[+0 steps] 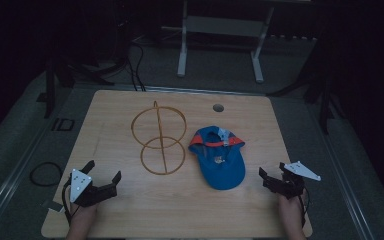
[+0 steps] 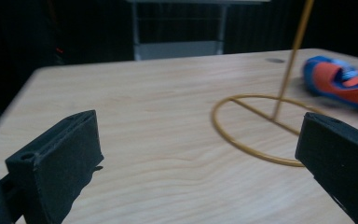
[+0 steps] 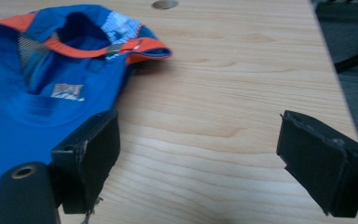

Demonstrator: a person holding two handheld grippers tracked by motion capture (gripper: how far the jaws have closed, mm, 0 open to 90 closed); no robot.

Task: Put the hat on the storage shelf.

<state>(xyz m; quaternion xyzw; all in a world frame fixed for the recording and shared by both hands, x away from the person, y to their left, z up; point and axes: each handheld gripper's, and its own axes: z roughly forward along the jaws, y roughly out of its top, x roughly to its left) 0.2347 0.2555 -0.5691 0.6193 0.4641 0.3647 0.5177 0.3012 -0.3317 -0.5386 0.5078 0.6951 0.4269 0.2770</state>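
Blue cap (image 1: 219, 159) is lying on the worktop (image 1: 130, 210), just right of the wire stand (image 1: 160, 137); left gripper (image 1: 103, 173) and right gripper (image 1: 273, 171) are hovering open, flanking the cap.

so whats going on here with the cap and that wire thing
A person sits at a wooden table with a hand-held gripper in each hand. Both are open and hold nothing. The left hand-held gripper rests near the front left corner, pointing toward a gold wire stand. The right hand-held gripper sits just right of a blue and orange cap, not touching it. Neither thing is gripped.
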